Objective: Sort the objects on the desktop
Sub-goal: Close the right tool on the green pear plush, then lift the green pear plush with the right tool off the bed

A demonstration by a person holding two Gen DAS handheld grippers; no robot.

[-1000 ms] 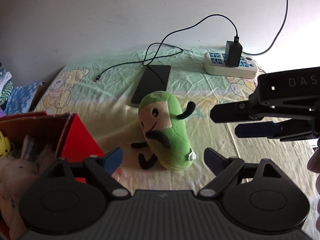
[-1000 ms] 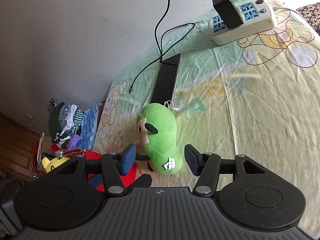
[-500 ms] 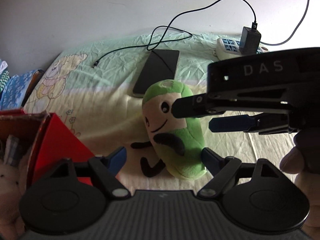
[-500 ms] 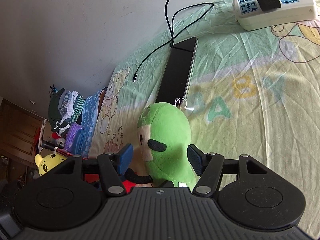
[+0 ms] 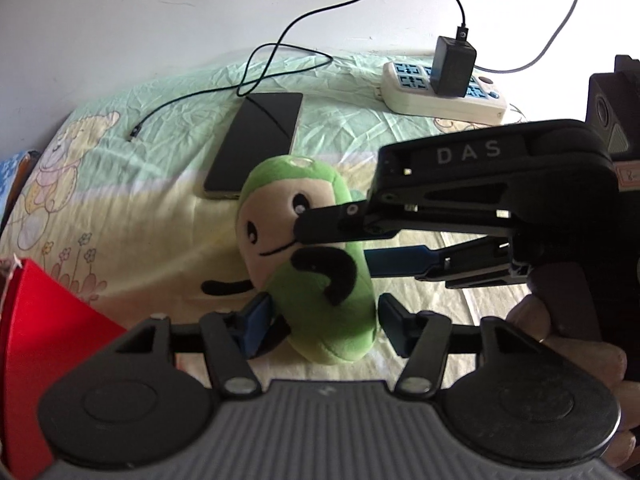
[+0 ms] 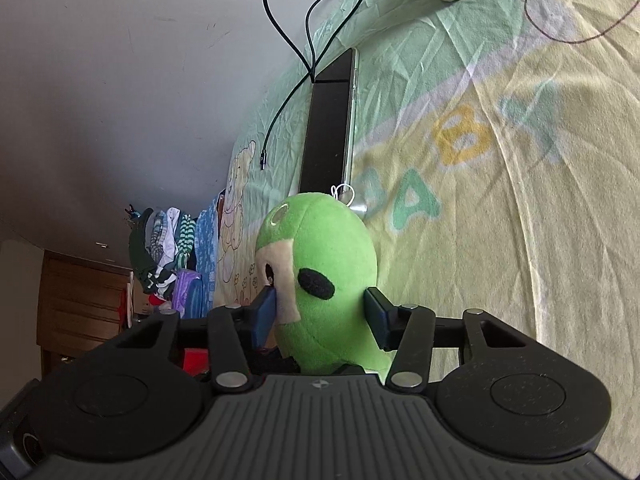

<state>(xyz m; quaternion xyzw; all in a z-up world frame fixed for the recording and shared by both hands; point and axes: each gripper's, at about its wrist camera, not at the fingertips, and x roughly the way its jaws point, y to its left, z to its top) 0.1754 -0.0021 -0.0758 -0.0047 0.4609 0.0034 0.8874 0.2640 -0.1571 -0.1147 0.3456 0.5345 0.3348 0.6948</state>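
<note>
a: what's changed in the last second?

b: the right gripper (image 6: 320, 312) has come in from the side and now straddles the green plush toy (image 5: 316, 264). a second ago it hung well off to the right of the toy; now its pads sit at the face side and the back.

a: squeezing it?

b: looks like contact on both sides — the left pad (image 6: 266, 312) presses the cream face patch, the right one touches the green back. i'd call it a narrow hold on the toy, though how firm it is i can't say.

a: and the left gripper (image 5: 320, 322)?

b: also closer. its blue pads flank the toy's lower body, jaws wide, not clearly pinching.

a: where's the toy?

b: lying on the yellow-green sheet (image 6: 520, 200), head just in front of the black phone (image 5: 256, 142), with the red box (image 5: 44, 344) to its left.

a: so for the sorting?

b: my guess — the pick is starting, and the box is the likely target. the right tool lies nearly level across the left view, a hand (image 5: 568, 344) gripping its handle.
</note>
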